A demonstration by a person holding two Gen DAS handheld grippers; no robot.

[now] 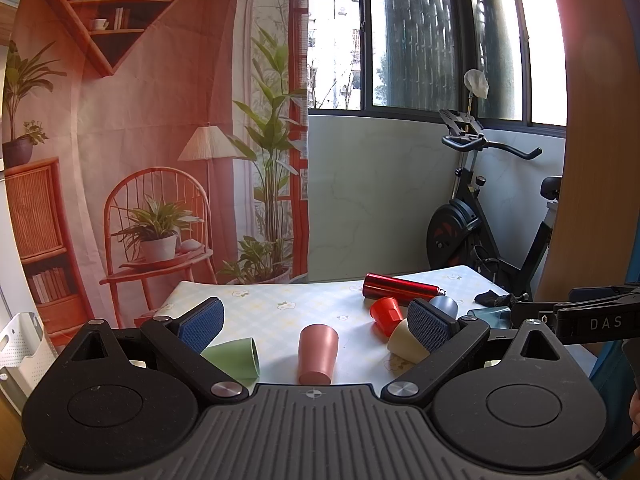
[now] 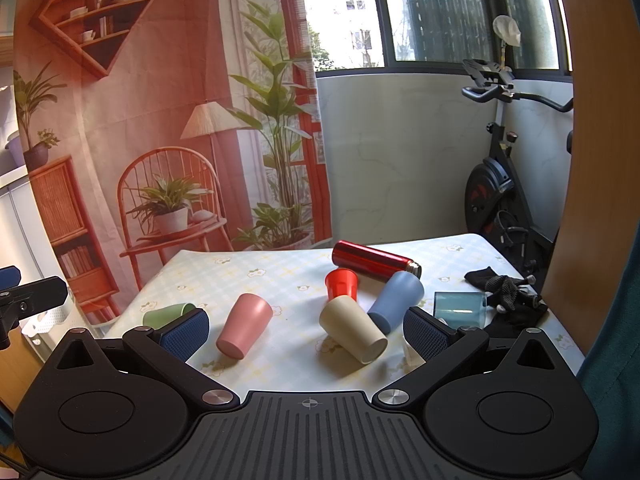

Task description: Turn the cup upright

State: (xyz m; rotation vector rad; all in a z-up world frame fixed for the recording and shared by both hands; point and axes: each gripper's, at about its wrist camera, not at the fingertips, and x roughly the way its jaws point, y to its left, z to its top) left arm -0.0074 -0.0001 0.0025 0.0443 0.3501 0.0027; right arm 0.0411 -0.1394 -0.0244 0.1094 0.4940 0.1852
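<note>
Several cups lie on their sides on the table. A pink cup lies between the fingers of my open left gripper, base toward me. A green cup lies at the left. A cream cup, a red cup and a blue cup are grouped at the right. My right gripper is open and empty, above the near table edge.
A red metal bottle lies behind the cups. A clear teal cup and a black glove lie at the right. The checked tablecloth covers the table. An exercise bike stands behind.
</note>
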